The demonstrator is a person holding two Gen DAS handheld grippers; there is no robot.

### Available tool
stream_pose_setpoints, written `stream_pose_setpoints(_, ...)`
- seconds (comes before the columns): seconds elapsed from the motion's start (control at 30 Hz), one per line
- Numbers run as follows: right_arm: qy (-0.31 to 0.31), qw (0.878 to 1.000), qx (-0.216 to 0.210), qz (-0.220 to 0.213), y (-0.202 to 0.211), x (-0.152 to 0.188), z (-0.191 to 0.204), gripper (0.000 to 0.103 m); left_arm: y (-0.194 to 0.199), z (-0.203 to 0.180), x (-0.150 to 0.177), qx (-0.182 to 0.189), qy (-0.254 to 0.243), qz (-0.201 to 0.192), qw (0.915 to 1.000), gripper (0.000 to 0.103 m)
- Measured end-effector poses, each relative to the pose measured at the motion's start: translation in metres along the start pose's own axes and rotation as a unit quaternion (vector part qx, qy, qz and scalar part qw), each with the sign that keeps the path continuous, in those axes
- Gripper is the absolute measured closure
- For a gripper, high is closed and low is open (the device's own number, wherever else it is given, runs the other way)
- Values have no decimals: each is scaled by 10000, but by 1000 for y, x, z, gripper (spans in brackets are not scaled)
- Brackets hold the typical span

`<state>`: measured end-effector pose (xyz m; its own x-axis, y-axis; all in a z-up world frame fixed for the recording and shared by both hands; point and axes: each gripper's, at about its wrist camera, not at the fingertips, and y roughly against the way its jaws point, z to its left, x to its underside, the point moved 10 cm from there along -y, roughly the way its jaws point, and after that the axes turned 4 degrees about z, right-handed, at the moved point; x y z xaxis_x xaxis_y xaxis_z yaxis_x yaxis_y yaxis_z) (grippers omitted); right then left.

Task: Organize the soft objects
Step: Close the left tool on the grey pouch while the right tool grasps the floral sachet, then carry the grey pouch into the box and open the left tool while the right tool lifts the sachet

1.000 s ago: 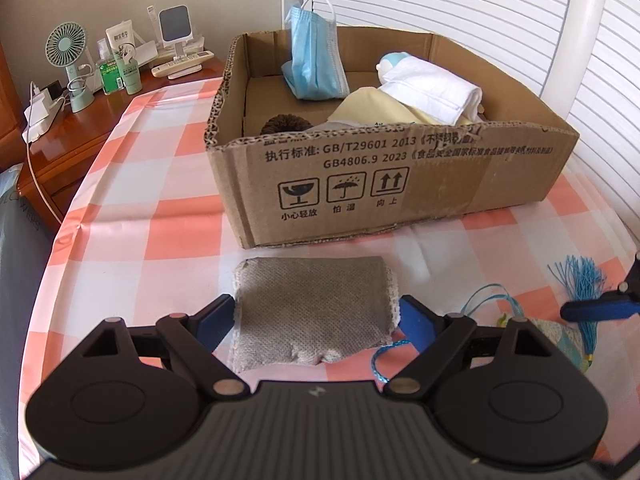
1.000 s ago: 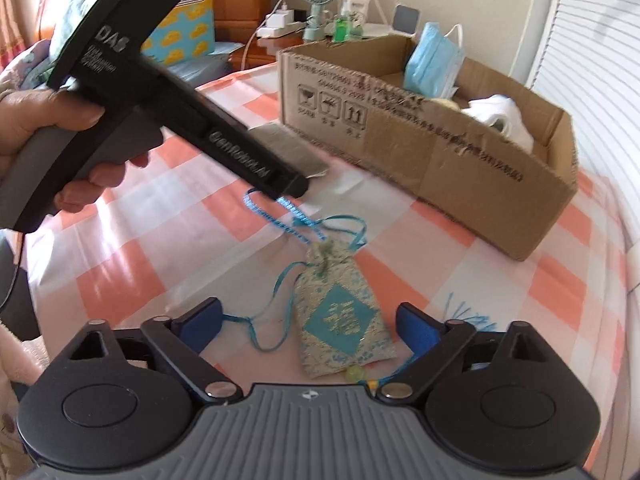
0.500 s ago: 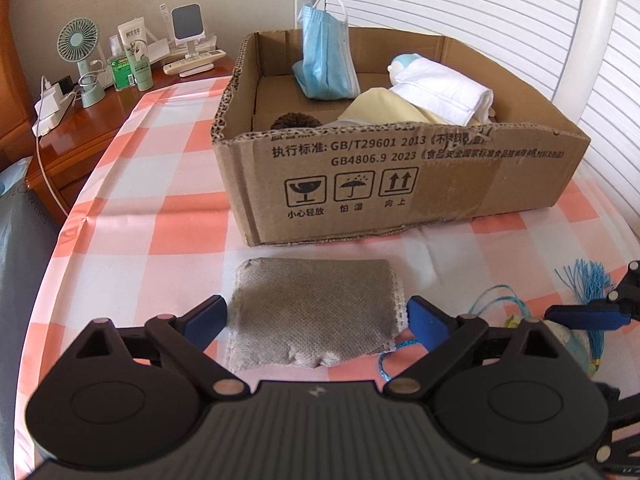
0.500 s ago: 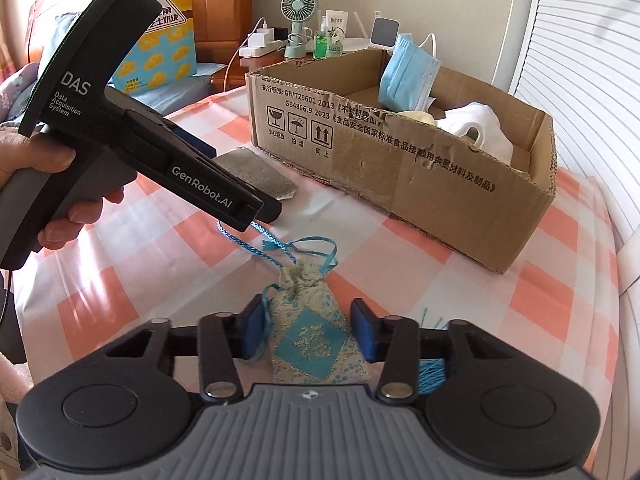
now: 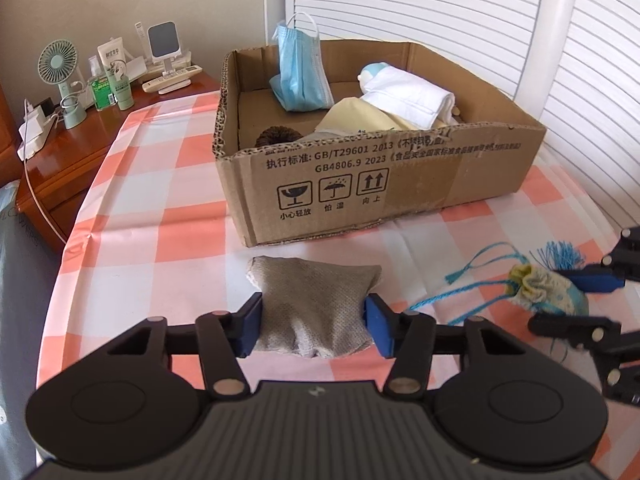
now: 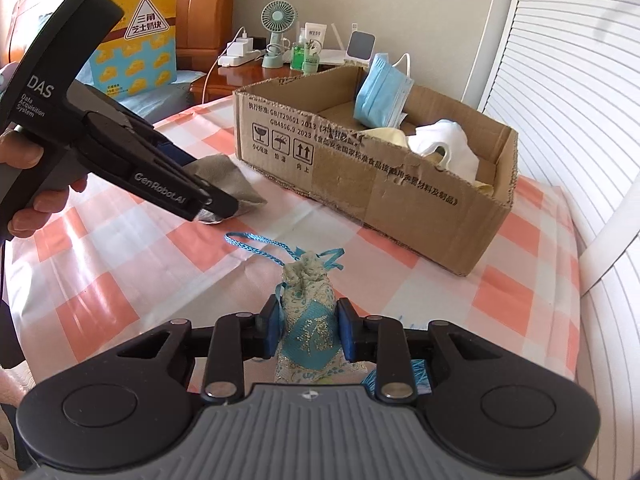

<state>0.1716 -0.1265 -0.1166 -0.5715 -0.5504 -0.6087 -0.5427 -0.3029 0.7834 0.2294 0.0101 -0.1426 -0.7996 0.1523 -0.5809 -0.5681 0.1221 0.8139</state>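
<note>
Presently, the left gripper has its jaws closing on the grey fabric pouch, whose middle is pinched in between the blue pads while its ends bulge outward. The pouch rests on the checked tablecloth of the table, just in front of the cardboard box. The right gripper is likewise closing, its pads pressed against both sides of the blue embroidered sachet, with the blue cord trailing across the cloth. Inside the box lie a blue face mask, a folded white cloth and a yellowish cloth.
</note>
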Motion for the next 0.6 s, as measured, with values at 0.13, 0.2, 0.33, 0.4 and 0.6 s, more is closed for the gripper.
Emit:
stream_pose_setpoints(0.13,-42,9999,65,-72,8,-3,-4,70,11,3,1,41,-100,0,9999,56)
stream_pose_setpoints(0.2,-54,9999,84,-98,11,-4,-6,70,19,3,-1,136,-114,-11,9998,62)
stream_pose_setpoints(0.33,-57,9997,166,-159,16,-8,-11,70,37,5,-14,223,-174,-208,9994,67)
stream_pose_setpoints(0.4,-89,9996,205,-176,17,-8,-14,70,41,4,-20,223,-248,-296,9990,66)
stream_pose_setpoints(0.6,-164,9995,193,-161,16,-5,-15,70,28,-1,-11,150,-310,-314,9989,9)
